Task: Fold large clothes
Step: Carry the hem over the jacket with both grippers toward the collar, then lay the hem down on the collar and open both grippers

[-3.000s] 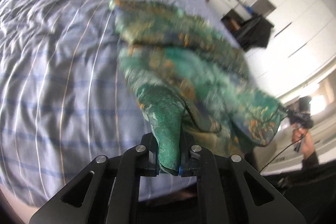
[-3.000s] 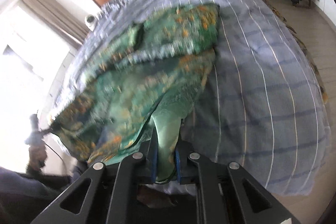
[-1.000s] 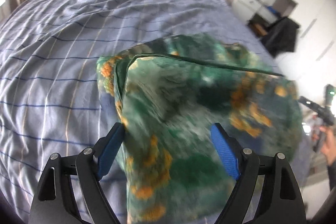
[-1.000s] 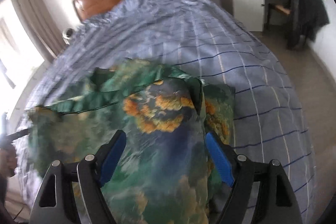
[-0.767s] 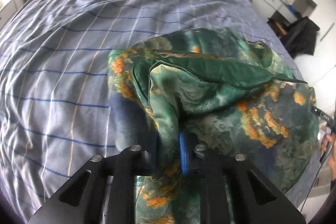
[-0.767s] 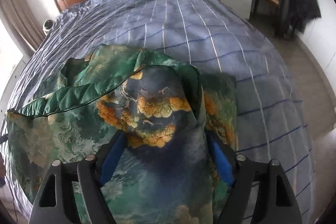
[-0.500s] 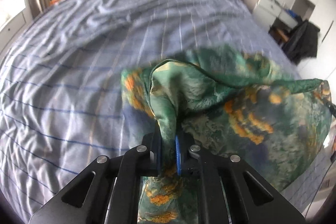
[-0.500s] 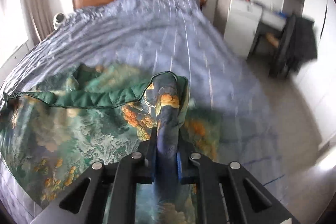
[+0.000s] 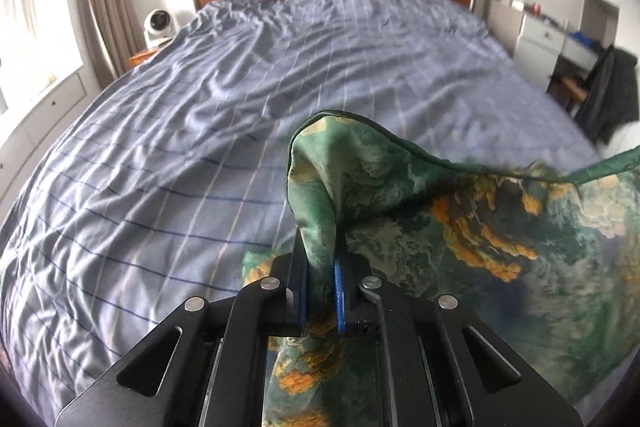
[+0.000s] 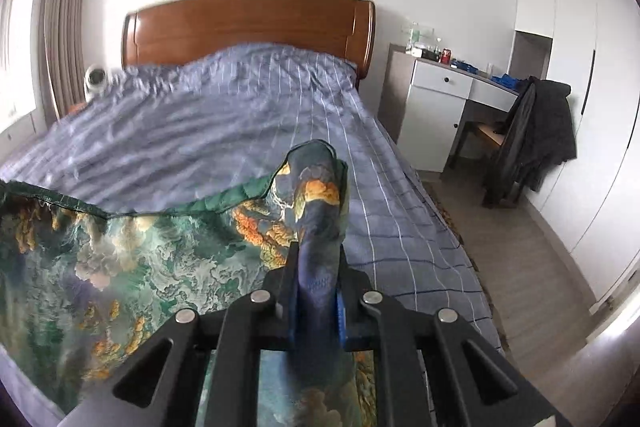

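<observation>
A large green garment [image 9: 480,227] printed with orange and white clouds hangs stretched between both grippers above the bed's near end. My left gripper [image 9: 320,287] is shut on a bunched left corner of it, and the cloth spreads away to the right. In the right wrist view the same garment [image 10: 140,267] spreads to the left, and my right gripper [image 10: 318,291] is shut on its bunched right corner. Its dark green piped edge [image 10: 224,201] sags between the two grips.
The bed [image 9: 240,87] wears a wrinkled blue striped cover and has a wooden headboard [image 10: 248,23]. A white fan [image 9: 160,23] stands at its far left. To the right are a white desk [image 10: 444,107], a chair draped with a dark coat [image 10: 532,139], and bare floor [image 10: 540,267].
Both grippers closed on the garment's near corners and lifted them off the bed. Both views tilted up toward the headboard, and the cloth now hangs taut between the two grips.
</observation>
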Demonstrator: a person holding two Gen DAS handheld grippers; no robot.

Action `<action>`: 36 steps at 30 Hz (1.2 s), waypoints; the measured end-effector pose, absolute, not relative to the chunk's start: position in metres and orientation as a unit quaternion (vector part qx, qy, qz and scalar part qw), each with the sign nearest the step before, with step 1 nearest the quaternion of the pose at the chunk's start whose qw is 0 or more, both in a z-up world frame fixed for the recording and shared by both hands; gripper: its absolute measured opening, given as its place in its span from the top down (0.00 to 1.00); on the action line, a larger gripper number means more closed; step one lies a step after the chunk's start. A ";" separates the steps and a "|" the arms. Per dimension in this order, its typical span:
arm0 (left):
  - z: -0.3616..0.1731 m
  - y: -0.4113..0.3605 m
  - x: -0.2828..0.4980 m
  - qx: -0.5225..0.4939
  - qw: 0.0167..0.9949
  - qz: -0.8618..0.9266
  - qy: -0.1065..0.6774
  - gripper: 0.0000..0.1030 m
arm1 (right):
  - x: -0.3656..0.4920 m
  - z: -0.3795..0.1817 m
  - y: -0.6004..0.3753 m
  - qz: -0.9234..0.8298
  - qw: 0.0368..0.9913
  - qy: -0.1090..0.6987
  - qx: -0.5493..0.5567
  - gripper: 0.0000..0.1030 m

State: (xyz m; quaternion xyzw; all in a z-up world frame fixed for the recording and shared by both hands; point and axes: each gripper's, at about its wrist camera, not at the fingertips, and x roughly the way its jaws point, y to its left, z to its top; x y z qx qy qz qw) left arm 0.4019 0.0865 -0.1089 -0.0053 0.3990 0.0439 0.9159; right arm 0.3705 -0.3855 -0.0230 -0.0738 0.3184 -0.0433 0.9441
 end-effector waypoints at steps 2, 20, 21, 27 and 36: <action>-0.130 0.088 0.406 -0.011 0.911 0.051 0.408 0.92 | 0.380 -0.044 -0.383 -0.051 0.937 0.333 -0.087 0.87; -0.188 0.092 0.412 -0.057 0.898 0.030 0.436 0.70 | 0.409 -0.181 -0.427 -0.035 0.912 0.407 0.027 0.82; -0.182 0.096 0.411 -0.066 0.894 0.027 0.442 0.63 | 0.412 -0.179 -0.429 -0.031 0.911 0.409 0.036 0.82; -0.135 0.116 0.388 -0.073 0.907 0.010 0.415 0.12 | 0.409 -0.139 -0.443 -0.021 0.909 0.411 0.065 0.03; -0.110 0.121 0.324 -0.055 0.912 -0.017 0.406 0.07 | 0.338 -0.059 -0.408 0.053 0.936 0.347 -0.024 0.02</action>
